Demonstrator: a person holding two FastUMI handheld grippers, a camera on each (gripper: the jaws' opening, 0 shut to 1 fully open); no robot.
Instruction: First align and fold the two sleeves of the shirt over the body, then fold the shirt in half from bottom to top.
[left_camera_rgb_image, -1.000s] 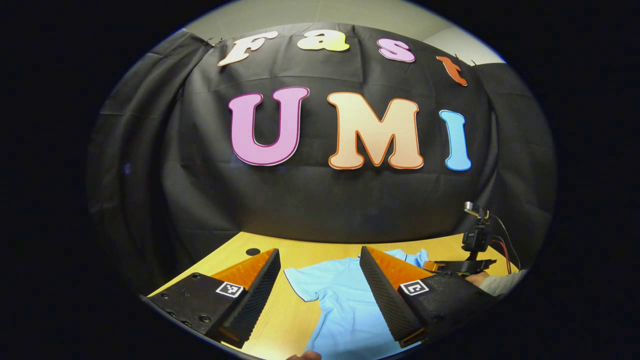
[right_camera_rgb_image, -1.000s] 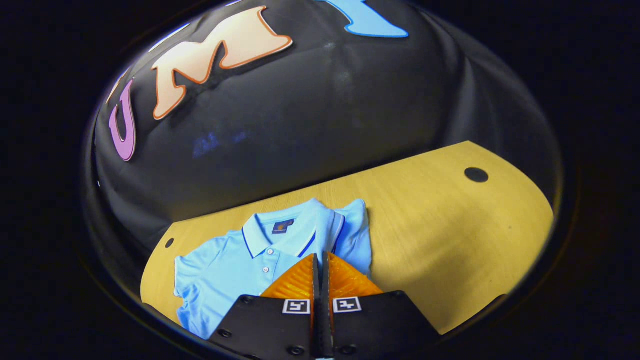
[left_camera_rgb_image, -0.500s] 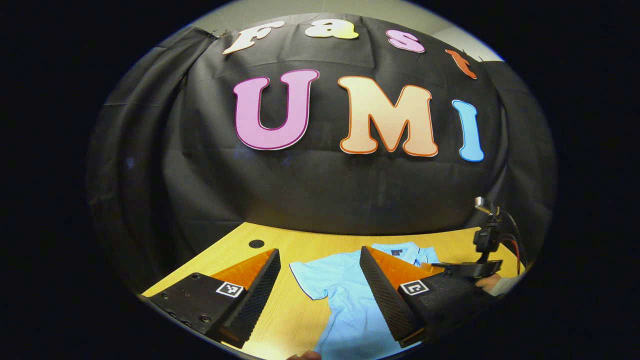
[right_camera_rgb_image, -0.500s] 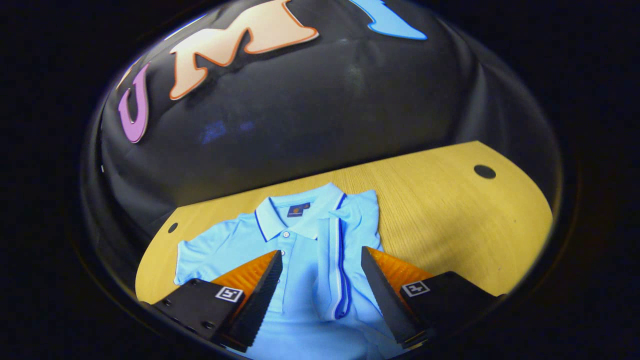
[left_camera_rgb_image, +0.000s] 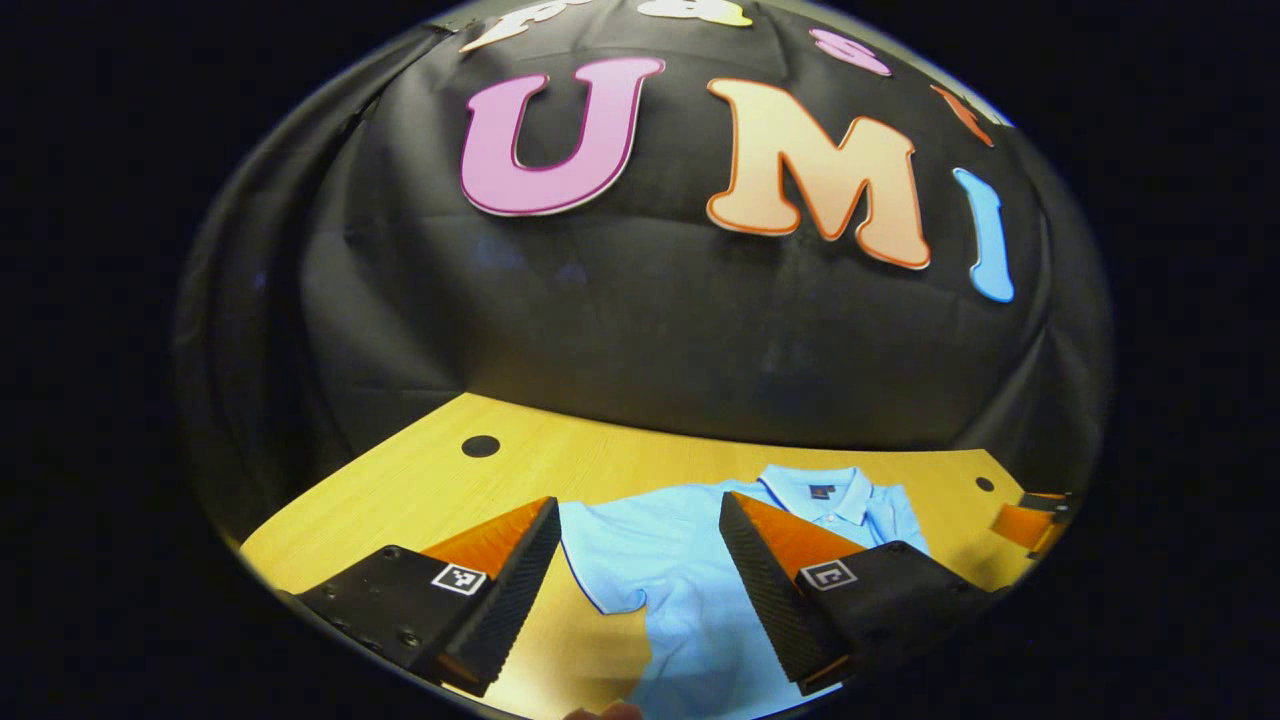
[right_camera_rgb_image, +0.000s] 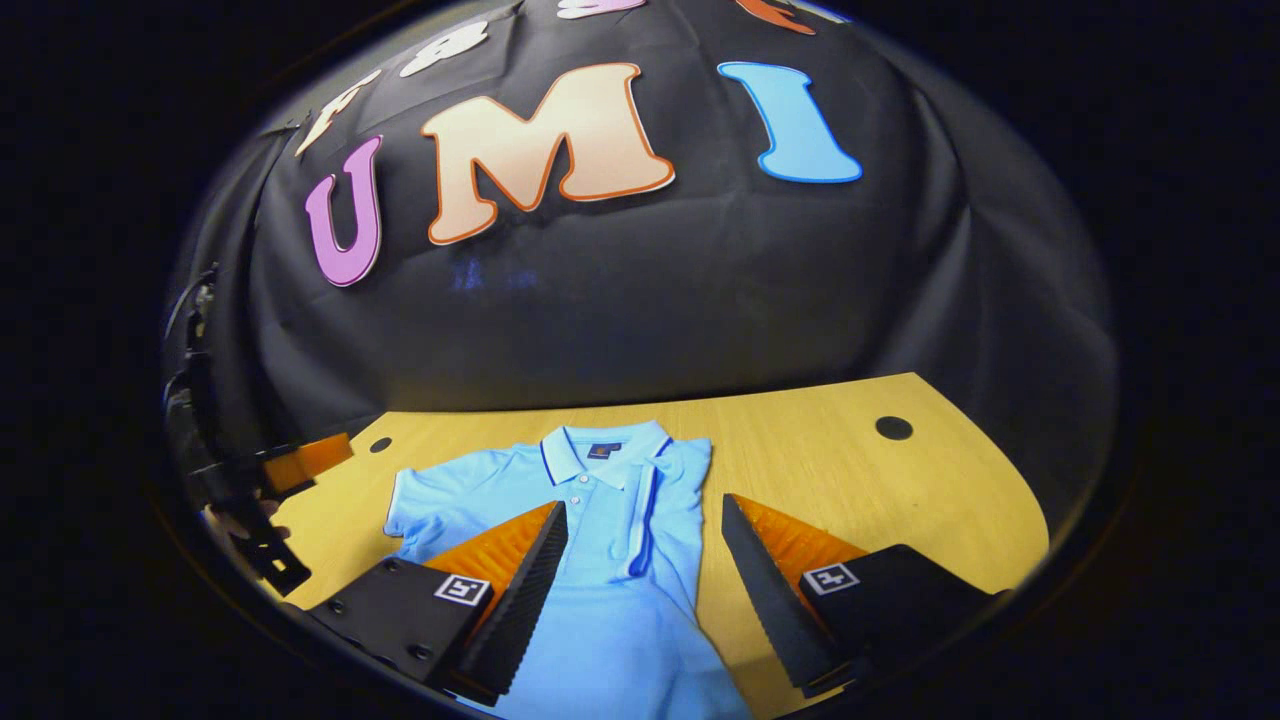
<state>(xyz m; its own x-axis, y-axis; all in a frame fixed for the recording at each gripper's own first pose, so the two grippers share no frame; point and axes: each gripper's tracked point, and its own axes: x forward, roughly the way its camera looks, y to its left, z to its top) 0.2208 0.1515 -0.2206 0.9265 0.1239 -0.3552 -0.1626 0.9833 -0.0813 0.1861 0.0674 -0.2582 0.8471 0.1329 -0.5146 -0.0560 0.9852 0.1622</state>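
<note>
Right gripper view shows the light-blue shirt (right_camera_rgb_image: 600, 560) lying flat on the wooden table (right_camera_rgb_image: 850, 480), one sleeve (right_camera_rgb_image: 655, 500) now folded over the body. The right gripper (right_camera_rgb_image: 640, 580), clamped a second ago, has opened wide and holds nothing. The left gripper (left_camera_rgb_image: 640, 580), also wide open and empty, hangs above the other sleeve (left_camera_rgb_image: 600, 560), probably next.
</note>
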